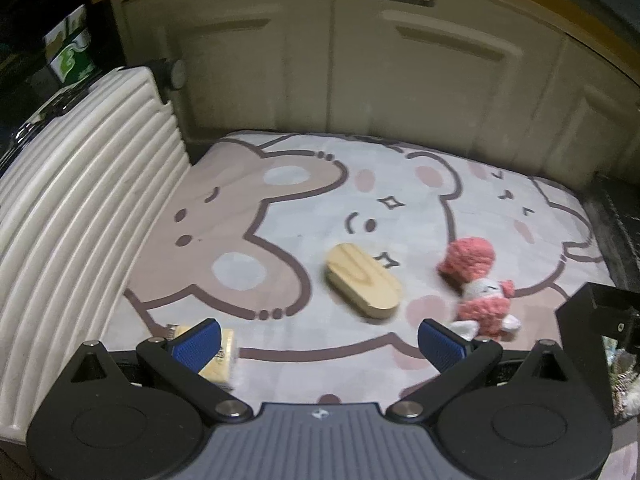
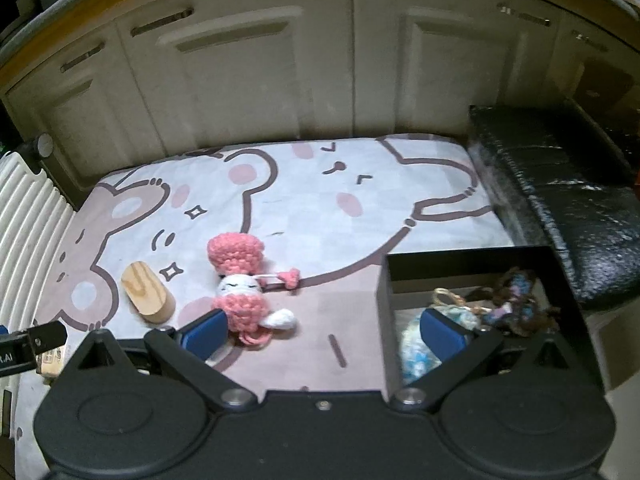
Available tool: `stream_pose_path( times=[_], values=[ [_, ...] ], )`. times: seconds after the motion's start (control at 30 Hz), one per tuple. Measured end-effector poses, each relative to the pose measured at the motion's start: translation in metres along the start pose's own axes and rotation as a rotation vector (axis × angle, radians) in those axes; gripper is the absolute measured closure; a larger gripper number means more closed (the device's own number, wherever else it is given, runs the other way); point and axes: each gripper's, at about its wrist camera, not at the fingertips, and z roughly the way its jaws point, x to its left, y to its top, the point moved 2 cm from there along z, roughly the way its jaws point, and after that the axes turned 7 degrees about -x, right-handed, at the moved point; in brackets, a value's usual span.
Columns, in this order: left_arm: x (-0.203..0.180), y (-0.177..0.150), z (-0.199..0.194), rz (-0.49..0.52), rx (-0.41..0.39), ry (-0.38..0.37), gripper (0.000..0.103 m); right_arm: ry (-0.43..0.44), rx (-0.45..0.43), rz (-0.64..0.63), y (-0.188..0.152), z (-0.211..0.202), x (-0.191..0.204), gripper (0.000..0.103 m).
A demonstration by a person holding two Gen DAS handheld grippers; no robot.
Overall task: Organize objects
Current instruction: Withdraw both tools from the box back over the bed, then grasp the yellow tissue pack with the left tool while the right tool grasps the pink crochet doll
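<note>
Both claws released, left claw [image 1: 320, 338], right claw [image 2: 322, 330]; black box [image 2: 472, 258] contents only in right view, left claw pad hides part of yellow block [image 1: 222, 364]

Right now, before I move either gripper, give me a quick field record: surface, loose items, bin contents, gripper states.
surface: cartoon bear mat
loose items: wooden block, pink knitted doll, small yellow packet behind the left gripper's finger
bin: black box at the mat's right, already holding a blue-white knitted item and a dark knitted item
left gripper: open, holding nothing
right gripper: open, holding nothing, doll near its left finger
left side: white ribbed panel
right side: black cushion
</note>
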Motion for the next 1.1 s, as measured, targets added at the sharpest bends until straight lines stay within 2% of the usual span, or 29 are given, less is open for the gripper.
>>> stream_pose_path(
  times=[0.17,0.27,0.43,0.67,0.8,1.1],
  values=[
    [0.018,-0.001,0.009,-0.021,-0.001,0.029,0.000,0.058,0.003,0.004,0.002,0.013,0.016,0.000],
    [0.029,-0.002,0.017,-0.042,0.005,0.047,0.000,0.059,-0.012,-0.003,0.005,0.022,0.025,0.000],
    [0.045,-0.004,0.029,-0.063,0.025,0.081,0.000,0.098,0.011,0.064,0.009,0.038,0.028,0.016],
    [0.068,-0.009,0.046,-0.090,0.058,0.120,0.000,0.128,0.025,0.072,0.005,0.063,0.039,0.018],
    [0.076,-0.012,0.053,-0.074,0.074,0.144,0.000,0.128,0.031,0.047,0.001,0.076,0.049,0.018],
    [0.091,-0.023,0.070,-0.055,0.128,0.146,0.000,0.111,0.054,0.051,-0.007,0.102,0.058,0.020]
  ],
)
